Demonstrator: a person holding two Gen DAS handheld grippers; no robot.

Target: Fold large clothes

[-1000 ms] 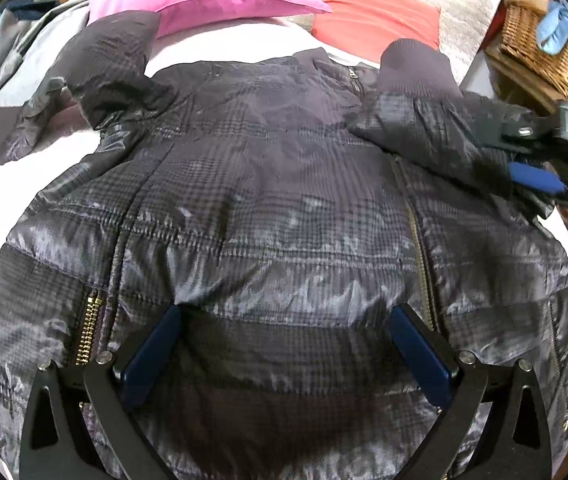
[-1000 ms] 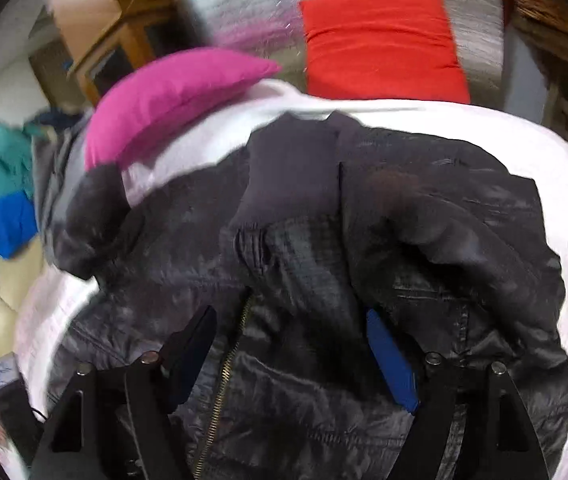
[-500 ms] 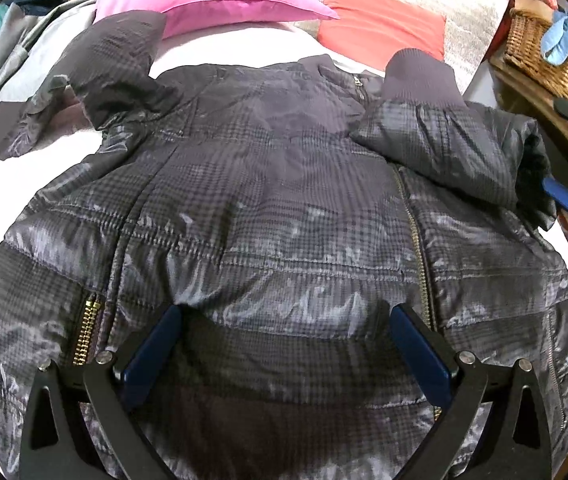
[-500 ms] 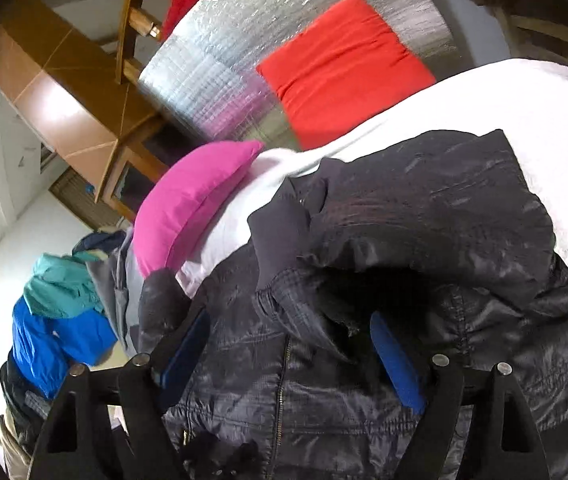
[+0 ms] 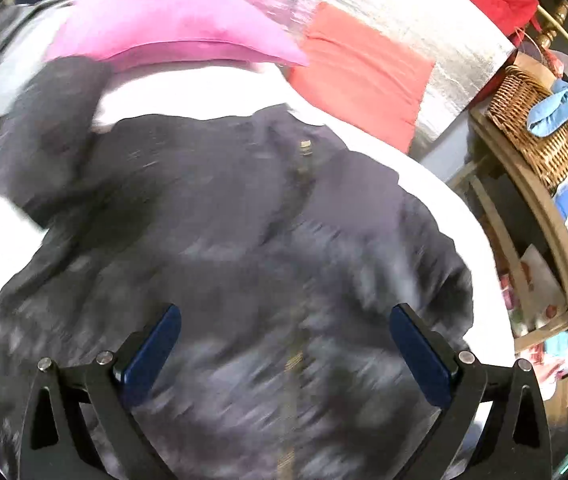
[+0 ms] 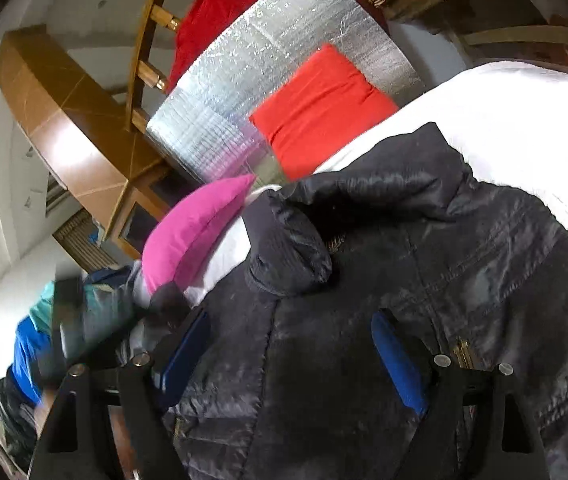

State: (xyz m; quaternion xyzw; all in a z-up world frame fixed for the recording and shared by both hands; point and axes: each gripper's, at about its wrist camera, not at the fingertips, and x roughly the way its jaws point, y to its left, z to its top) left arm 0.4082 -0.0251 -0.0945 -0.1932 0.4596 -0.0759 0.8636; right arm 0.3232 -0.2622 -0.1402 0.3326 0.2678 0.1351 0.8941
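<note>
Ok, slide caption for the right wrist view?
Open right tool above dark jacket, one sleeve folded across its front.

Jacket (image 5: 220,248): lies spread on the bed (image 5: 435,184), collar toward the pillows.
Pillow (image 5: 172,24): behind the jacket, at the head of the bed.
Cushion (image 5: 359,80): right of the pillow, leaning on the foil panel (image 5: 403,12).
Basket (image 5: 539,124): on a shelf right of the bed.
Clothes pile (image 6: 32,340): left of the bed.

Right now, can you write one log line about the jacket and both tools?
jacket: flat on white bed, one sleeve folded over front | left tool: open, empty | right tool: open, empty, has just been opening
</note>
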